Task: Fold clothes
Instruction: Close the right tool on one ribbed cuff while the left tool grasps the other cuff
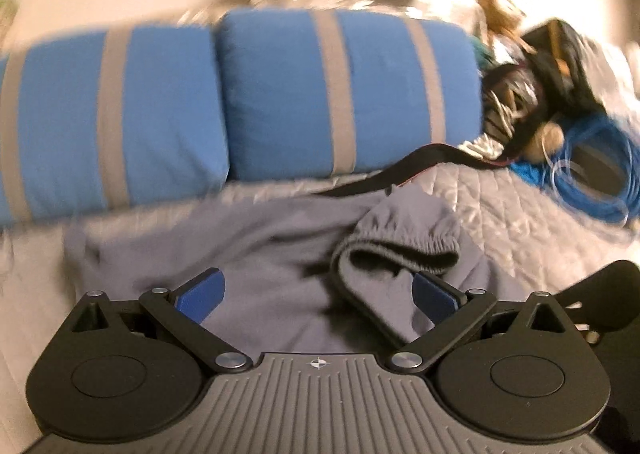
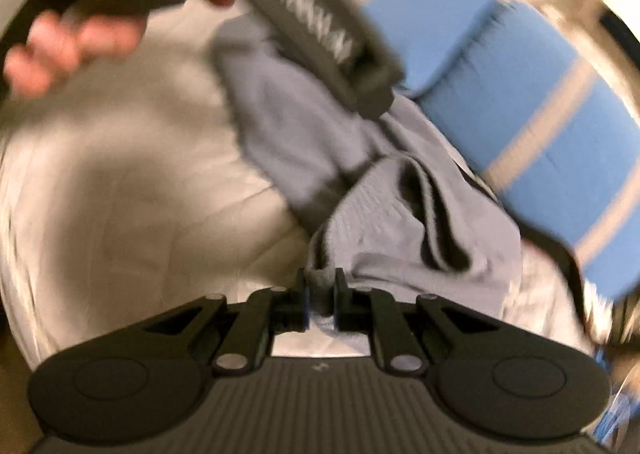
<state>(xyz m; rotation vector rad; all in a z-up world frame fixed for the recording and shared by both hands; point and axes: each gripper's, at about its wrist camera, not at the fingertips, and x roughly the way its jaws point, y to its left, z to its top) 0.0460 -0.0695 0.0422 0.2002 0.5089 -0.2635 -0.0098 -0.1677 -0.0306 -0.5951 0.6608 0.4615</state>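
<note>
Grey sweatpants (image 1: 260, 254) lie crumpled on the quilted bed cover, with the elastic waistband (image 1: 404, 242) bunched up and open. My left gripper (image 1: 318, 296) is open wide just above the pants, its blue pads on either side of the fabric. In the right wrist view my right gripper (image 2: 320, 298) is shut on a fold at the edge of the grey sweatpants (image 2: 376, 222) near the waistband. The left gripper's body (image 2: 316, 38) and the hand holding it show blurred above the pants.
Two blue pillows with grey stripes (image 1: 240, 106) lie behind the pants. A black bag with a strap (image 1: 532, 90) and a coil of blue cable (image 1: 592, 174) sit at the right. The pale bed cover (image 2: 120, 194) spreads to the left.
</note>
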